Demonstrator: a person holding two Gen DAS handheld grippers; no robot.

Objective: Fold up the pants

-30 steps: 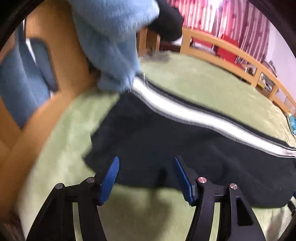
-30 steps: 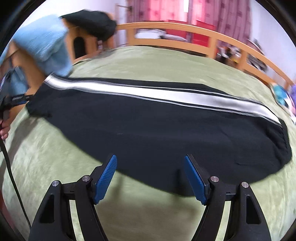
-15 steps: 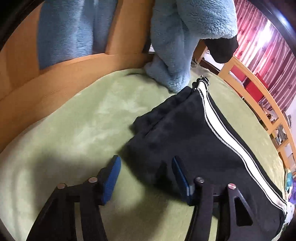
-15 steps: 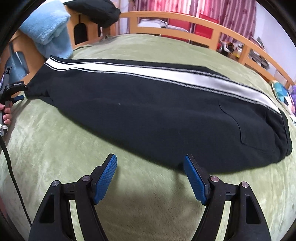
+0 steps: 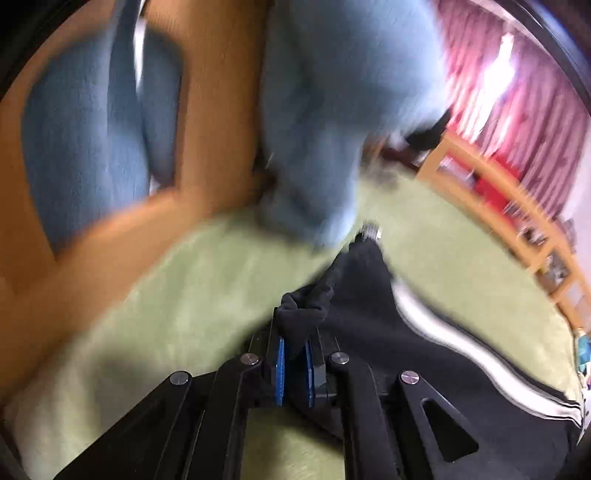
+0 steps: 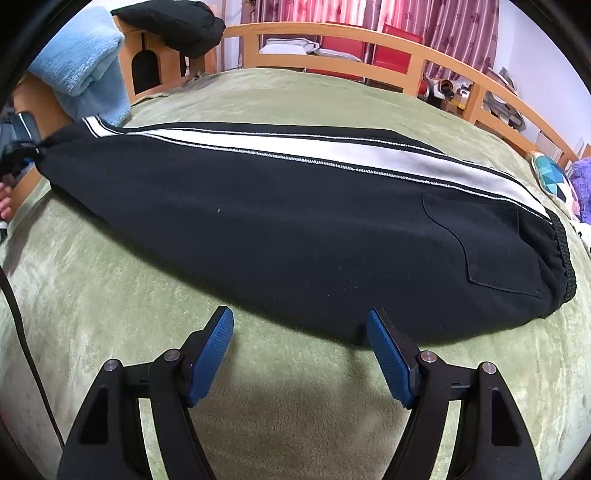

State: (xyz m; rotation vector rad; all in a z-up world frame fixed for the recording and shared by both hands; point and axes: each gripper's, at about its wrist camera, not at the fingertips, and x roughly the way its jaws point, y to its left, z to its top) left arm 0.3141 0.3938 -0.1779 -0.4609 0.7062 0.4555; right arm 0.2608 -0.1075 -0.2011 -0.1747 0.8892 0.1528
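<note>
Black pants (image 6: 295, 221) with a white side stripe lie flat across the green blanket (image 6: 110, 295), waistband at the right, leg cuffs at the left. My left gripper (image 5: 294, 363) is shut on the bunched black cuff end of the pants (image 5: 303, 314); in the right wrist view it shows at the far left edge (image 6: 22, 155), pinching that cuff. My right gripper (image 6: 300, 328) stands open just short of the pants' near edge, nothing between its blue pads (image 6: 212, 354).
A light blue fleece (image 5: 332, 129) hangs over the wooden headboard (image 5: 221, 110) beside the cuff. A dark garment (image 6: 177, 26) sits on the bed frame. A wooden rail (image 6: 369, 40) bounds the far side, with red curtains behind and a patterned cushion (image 6: 550, 177) at right.
My left gripper moved onto the pants' cuff end and shut on it, bunching the fabric. The right gripper stayed open and nearly still by the near edge.
</note>
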